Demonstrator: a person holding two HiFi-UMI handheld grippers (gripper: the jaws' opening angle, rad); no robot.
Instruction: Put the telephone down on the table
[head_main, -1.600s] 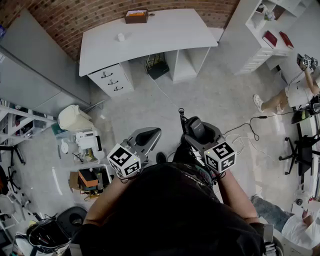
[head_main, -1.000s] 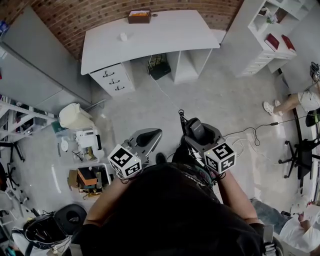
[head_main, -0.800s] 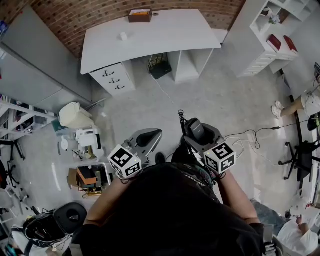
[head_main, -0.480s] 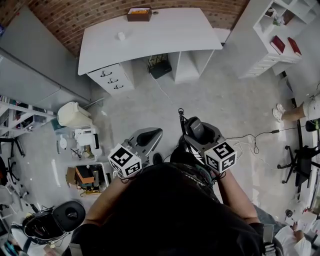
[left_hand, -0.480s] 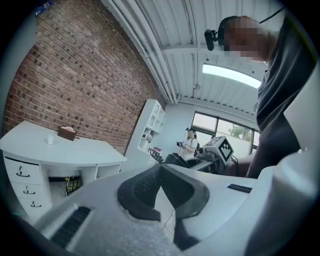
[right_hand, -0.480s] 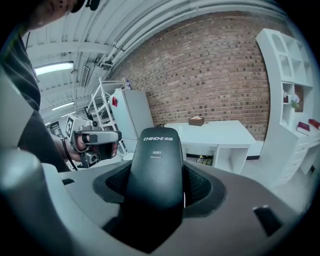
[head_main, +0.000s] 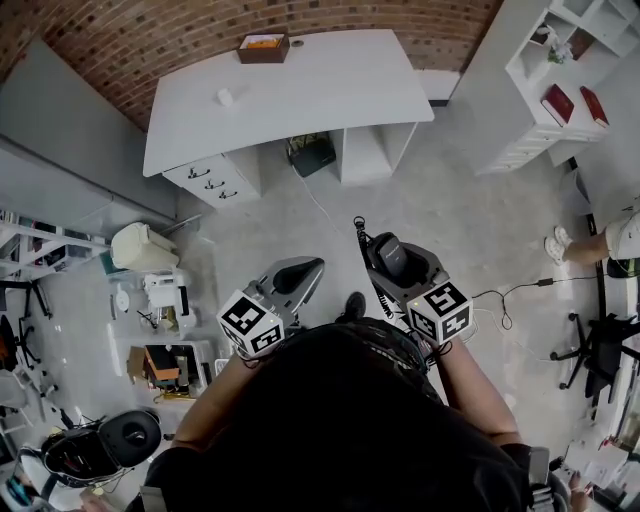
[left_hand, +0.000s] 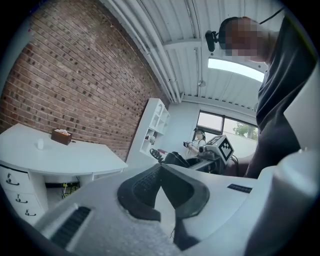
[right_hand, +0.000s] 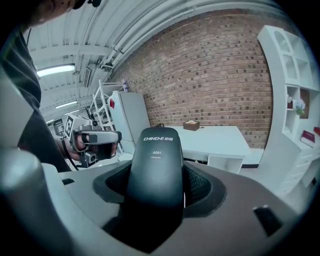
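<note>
The right gripper (head_main: 388, 258) is clamped on the black plastic telephone handset (right_hand: 154, 170), holding it in the air, well apart from the white curved table (head_main: 300, 85). The left gripper (left_hand: 161, 175) has its jaws together, nothing between them.

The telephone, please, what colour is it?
The telephone is black; the right gripper view shows it best.
</note>
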